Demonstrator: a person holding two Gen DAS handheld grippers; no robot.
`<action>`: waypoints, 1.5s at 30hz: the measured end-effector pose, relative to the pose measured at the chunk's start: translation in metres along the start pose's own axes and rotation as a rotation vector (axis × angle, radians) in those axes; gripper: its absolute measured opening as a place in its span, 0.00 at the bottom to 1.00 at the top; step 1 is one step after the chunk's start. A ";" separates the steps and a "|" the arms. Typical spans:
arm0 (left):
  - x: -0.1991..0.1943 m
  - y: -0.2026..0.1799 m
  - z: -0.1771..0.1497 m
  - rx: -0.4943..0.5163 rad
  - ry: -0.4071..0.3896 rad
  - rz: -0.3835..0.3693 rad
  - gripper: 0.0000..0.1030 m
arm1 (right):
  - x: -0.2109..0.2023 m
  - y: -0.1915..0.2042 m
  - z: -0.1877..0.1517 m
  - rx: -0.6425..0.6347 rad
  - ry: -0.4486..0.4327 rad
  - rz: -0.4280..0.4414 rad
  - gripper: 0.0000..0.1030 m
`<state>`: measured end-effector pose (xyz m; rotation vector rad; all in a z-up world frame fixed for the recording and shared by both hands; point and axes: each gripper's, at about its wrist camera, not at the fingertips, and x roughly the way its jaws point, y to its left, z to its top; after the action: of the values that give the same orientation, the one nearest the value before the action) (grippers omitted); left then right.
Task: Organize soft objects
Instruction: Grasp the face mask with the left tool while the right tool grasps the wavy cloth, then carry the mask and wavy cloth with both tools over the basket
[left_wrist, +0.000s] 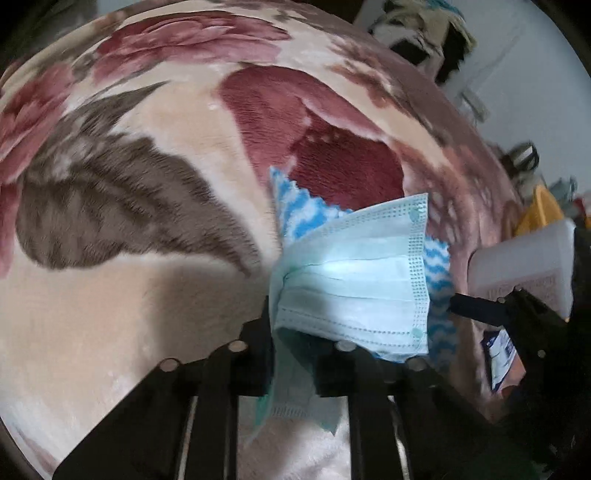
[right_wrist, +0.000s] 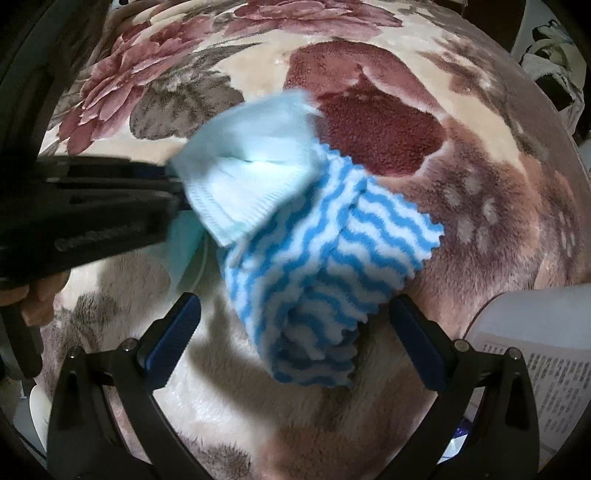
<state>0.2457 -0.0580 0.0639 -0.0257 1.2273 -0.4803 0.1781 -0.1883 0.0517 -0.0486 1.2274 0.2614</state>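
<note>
The left gripper (left_wrist: 291, 354) pinches the face mask (left_wrist: 354, 280) lying over the striped cloth (right_wrist: 317, 266), while the right gripper (right_wrist: 295, 339) jaws stand spread around that cloth, so sorting has barely begun.

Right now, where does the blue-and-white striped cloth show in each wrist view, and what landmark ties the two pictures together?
Left wrist view: the striped cloth peeks out right of centre, mostly hidden behind the face mask.
Right wrist view: it lies centre frame on the blanket, between the open right gripper's jaws.
Shared landmark: the blanket's dark red patch just above the cloth.
</note>
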 end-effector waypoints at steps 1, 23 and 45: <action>-0.004 0.005 -0.003 -0.023 -0.008 0.001 0.05 | 0.000 0.000 0.002 0.001 -0.004 -0.002 1.00; -0.052 0.075 -0.084 -0.286 -0.056 0.079 0.05 | -0.005 0.009 0.025 0.028 -0.043 -0.003 0.17; -0.127 0.036 -0.127 -0.277 -0.116 0.167 0.05 | -0.079 0.049 -0.021 0.036 -0.101 0.095 0.18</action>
<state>0.1115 0.0511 0.1235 -0.1826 1.1628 -0.1592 0.1228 -0.1582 0.1234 0.0536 1.1353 0.3207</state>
